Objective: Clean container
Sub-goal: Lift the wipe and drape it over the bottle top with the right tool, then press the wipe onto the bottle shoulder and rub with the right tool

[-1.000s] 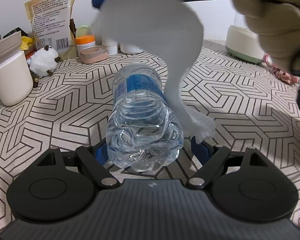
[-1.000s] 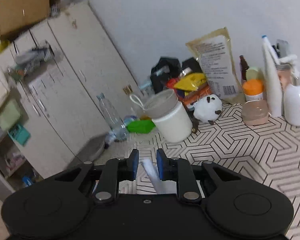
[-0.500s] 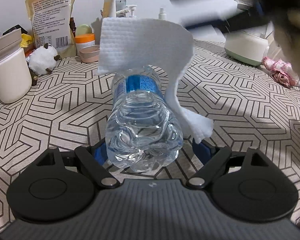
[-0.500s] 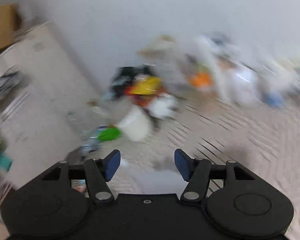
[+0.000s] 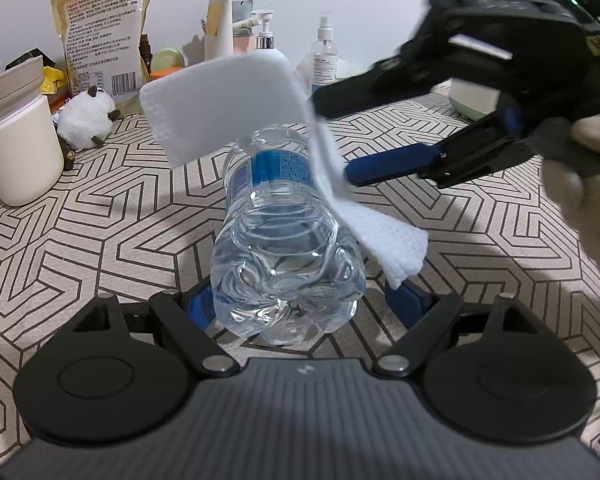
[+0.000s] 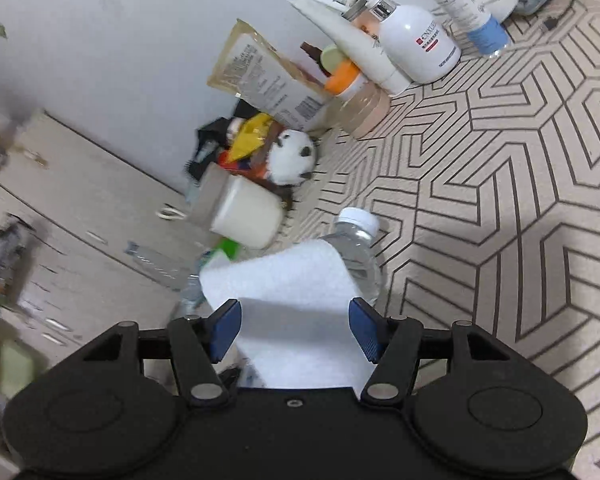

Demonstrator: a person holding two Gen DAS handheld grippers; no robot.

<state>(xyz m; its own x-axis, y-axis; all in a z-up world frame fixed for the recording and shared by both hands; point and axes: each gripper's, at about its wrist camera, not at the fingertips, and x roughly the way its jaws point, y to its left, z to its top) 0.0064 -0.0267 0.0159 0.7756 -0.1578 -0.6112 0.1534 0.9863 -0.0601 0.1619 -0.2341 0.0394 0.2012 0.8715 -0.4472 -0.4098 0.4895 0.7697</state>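
A clear plastic water bottle (image 5: 284,248) with a blue label lies horizontal, its base toward the left wrist camera. My left gripper (image 5: 300,304) is shut on the bottle near its base. A white paper towel (image 5: 228,100) is draped over the bottle and hangs down its right side. My right gripper (image 5: 340,136) reaches in from the right, wide open, its fingers around the towel-covered bottle. In the right wrist view the towel (image 6: 296,312) fills the gap between the open gripper's (image 6: 294,330) fingers, and the bottle's white cap (image 6: 358,220) pokes out beyond.
A patterned tablecloth (image 5: 100,216) covers the table. At the back stand a white lidded cup (image 5: 16,160), a plush toy (image 5: 86,124), a food bag (image 5: 100,40), a pump bottle (image 6: 416,40) and a spray bottle (image 5: 324,60). Cabinets (image 6: 60,208) stand beyond the table's edge.
My right gripper let go of the towel, opened wide, swung round and came down over the towel-covered bottle. The towel now rests draped on the bottle. The left gripper held still.
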